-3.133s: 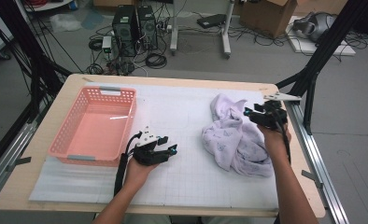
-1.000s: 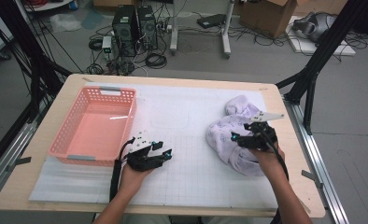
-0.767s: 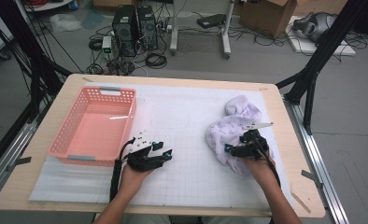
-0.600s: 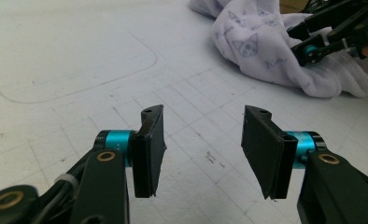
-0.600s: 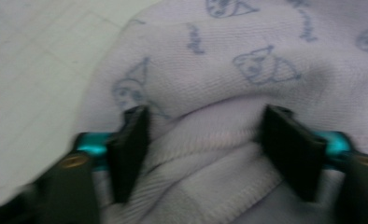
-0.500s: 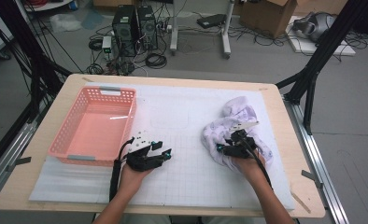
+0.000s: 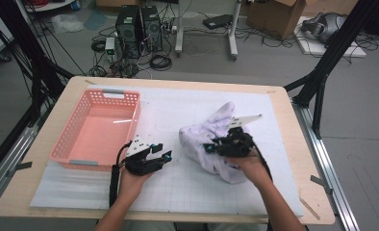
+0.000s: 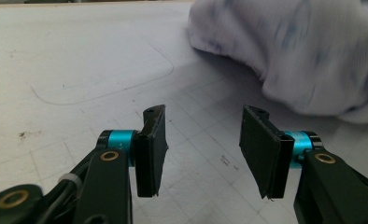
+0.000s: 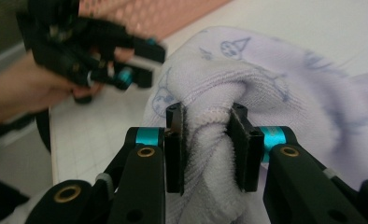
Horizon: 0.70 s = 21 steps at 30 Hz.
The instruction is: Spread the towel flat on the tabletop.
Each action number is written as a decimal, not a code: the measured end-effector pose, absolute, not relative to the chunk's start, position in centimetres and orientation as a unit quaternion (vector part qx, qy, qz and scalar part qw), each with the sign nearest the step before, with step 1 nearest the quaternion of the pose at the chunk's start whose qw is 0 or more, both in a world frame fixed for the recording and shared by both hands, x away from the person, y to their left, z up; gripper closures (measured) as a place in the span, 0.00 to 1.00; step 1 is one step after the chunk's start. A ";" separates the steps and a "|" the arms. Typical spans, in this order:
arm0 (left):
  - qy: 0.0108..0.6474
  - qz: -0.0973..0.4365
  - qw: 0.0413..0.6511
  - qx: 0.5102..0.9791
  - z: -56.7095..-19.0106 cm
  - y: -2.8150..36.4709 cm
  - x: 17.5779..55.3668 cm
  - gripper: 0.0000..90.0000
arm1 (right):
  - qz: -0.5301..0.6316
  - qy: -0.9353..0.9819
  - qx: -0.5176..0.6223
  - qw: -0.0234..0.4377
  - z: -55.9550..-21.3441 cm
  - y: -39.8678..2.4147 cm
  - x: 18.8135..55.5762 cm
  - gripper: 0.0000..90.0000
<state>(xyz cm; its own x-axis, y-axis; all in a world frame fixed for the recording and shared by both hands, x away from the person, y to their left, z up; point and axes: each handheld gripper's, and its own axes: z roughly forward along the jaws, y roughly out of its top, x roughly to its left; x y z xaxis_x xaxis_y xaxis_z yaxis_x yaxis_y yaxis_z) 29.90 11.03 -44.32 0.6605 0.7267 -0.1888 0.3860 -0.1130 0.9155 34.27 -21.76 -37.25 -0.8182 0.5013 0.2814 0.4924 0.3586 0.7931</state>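
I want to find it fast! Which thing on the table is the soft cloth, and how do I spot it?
Look at the wooden table with its white mat, then go to the side away from the pink basket. There lies a crumpled pale lilac towel, pinched by the right claw. It is the only soft, floppy thing, with little blue drawings on it.

A pink plastic basket (image 7: 97, 130) sits on the left side of the white mat (image 7: 178, 183) on the wooden table (image 7: 303, 163). The left gripper (image 7: 164, 155) rests on the mat just beside the basket, with nothing in its jaws. The right gripper (image 7: 208, 147) is on the crumpled white towel (image 7: 211, 130), and its jaws have just been closing with the towel between them.
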 end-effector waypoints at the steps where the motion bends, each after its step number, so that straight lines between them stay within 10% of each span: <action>1: 0.381 0.156 0.546 0.730 -44.3 11.0 29.9 0.57 | 0.489 0.815 0.311 0.014 -36.7 -22.8 34.6 0.78; 16: 0.367 0.144 0.543 0.742 -44.7 10.2 30.1 0.63 | 0.344 0.774 0.482 0.227 -37.7 -35.0 38.6 0.77; 21: 0.368 0.137 0.543 0.743 -44.9 9.6 30.5 0.66 | 0.344 0.750 0.506 0.252 -38.2 -35.3 37.8 0.59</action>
<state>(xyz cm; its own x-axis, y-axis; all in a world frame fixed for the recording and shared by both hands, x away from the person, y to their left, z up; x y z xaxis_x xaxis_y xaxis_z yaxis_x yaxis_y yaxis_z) 30.48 9.63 -44.89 0.6922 0.6948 -0.1952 0.3971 -0.1408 0.9069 37.81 -35.34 -38.21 -0.3615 0.9319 -0.0299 0.5854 0.2518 0.7707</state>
